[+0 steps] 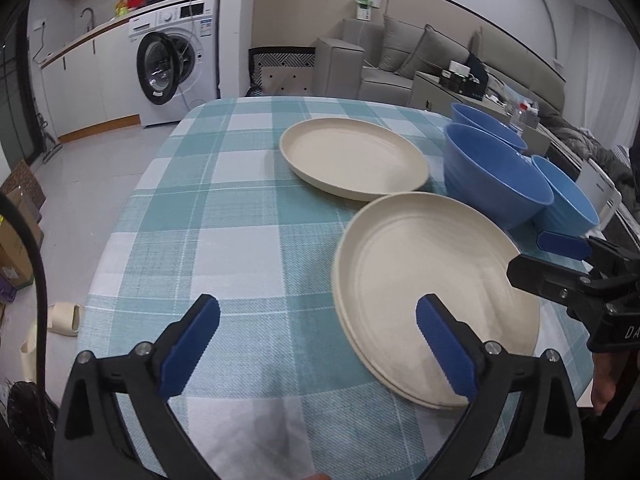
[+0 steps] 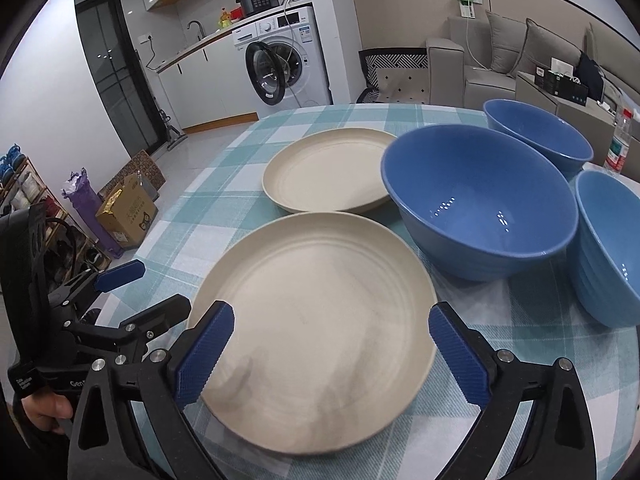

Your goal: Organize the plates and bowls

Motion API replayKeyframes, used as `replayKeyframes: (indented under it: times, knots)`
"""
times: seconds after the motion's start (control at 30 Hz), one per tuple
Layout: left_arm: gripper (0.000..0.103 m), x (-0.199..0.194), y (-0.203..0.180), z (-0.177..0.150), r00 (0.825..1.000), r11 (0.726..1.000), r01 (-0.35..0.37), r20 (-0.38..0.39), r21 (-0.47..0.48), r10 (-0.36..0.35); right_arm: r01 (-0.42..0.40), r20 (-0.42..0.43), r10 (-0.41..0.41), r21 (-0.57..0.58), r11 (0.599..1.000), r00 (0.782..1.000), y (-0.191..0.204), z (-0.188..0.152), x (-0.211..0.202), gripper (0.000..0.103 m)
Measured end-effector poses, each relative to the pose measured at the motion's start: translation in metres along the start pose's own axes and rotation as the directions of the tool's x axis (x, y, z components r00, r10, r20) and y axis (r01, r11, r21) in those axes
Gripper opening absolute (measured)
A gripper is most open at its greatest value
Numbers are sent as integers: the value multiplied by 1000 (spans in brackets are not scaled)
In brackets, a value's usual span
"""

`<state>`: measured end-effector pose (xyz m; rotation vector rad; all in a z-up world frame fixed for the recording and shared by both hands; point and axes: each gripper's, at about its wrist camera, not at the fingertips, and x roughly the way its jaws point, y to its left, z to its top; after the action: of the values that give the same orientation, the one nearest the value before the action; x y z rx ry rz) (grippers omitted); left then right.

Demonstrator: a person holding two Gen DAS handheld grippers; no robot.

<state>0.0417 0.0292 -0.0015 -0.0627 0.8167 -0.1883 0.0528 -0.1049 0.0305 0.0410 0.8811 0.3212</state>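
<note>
The left gripper [image 1: 318,346] stands with its black arms and blue ribbed pads spread wide, nothing pressed between them; its right pad overlaps the near edge of the near cream round plate [image 1: 432,280], which looks to sit on a second plate of the same kind, a double rim showing at its lower edge. The right gripper [image 2: 332,354] is likewise spread wide, its two blue pads flanking the near edge of that same cream plate [image 2: 316,320] without pinching it. Each gripper shows at the side of the other's view, and a hand [image 2: 44,406] holds the left one's grip.

The plates lie on a table covered with a teal-and-white checked cloth [image 1: 224,216]. Just beyond the near plate rests the far cream round plate [image 2: 328,170], flat on the cloth. To the right of the plates sits the large blue bowl [image 2: 480,200], upright, just beside both plates. The right-hand lighter blue ribbed bowl [image 2: 608,248] stands next to it, and the far blue bowl [image 2: 536,136] behind it.

Past the table are a white washing machine [image 2: 284,56] with its door open and a grey sofa [image 2: 500,60].
</note>
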Motion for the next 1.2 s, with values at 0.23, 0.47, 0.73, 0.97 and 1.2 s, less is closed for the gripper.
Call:
replayKeyframes:
  times: [0.23,0.47,0.73,0.97,1.2]
  knots:
    - [103,7,15,16,999,999,-33,7,-25,33,-13,4,13,-4,1000,1000,10,19,17,100]
    - [103,18,26,34,999,997,-40,5,-60,41,-20,8,20,24,1000,1000,16,41,38,100]
    - [103,33,33,47,998,996,-56,-8,-65,55,-5,-8,5,57,998,1000,14,56,62,100]
    - [103,46,35,54,998,996,-63,-23,-65,61,38,-6,-38,55,998,999,9,65,72,100]
    - [103,58,33,57,997,996,-68,-41,-52,66,78,5,-78,67,995,997,-3,66,75,100]
